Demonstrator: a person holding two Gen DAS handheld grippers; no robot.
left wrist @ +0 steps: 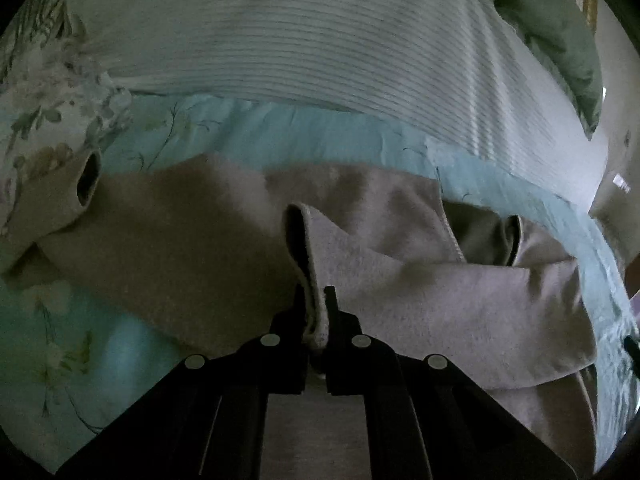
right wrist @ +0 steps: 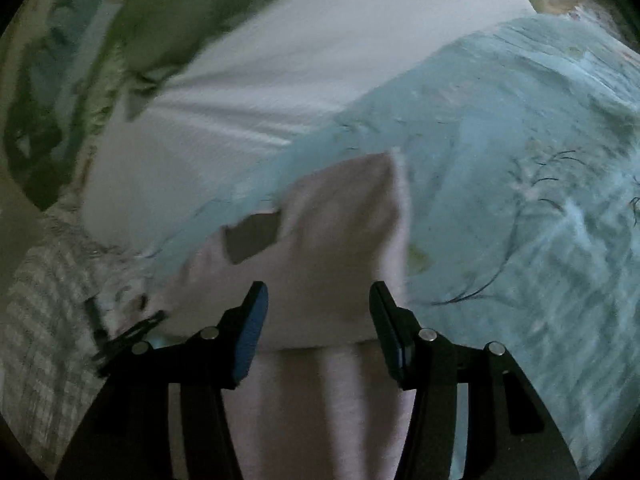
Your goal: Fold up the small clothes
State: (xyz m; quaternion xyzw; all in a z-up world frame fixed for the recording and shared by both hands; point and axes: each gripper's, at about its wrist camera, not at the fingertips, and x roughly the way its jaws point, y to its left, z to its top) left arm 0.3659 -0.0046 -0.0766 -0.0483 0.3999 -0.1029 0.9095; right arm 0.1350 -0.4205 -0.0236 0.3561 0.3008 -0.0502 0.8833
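Note:
A pale pinkish-beige fleece garment (left wrist: 440, 300) lies crumpled on a light blue floral bedsheet (left wrist: 60, 360). One sleeve opening (left wrist: 86, 184) shows at the left. My left gripper (left wrist: 316, 292) is shut on a folded hem edge (left wrist: 310, 264) of the garment, which stands up between its black fingers. In the right wrist view the same garment (right wrist: 340, 220) stretches away from the camera, blurred. My right gripper (right wrist: 318, 288) hangs over it open, with the cloth lying below the gap and the blue pads (right wrist: 252, 332) well apart from it.
A white ribbed pillow (left wrist: 320, 32) lies beyond the garment, with green bedding (left wrist: 552, 32) at the far right. In the right wrist view a green patterned cloth (right wrist: 80, 80) and a grey checked cloth (right wrist: 40, 340) lie at the left. The blue sheet (right wrist: 520, 200) spreads to the right.

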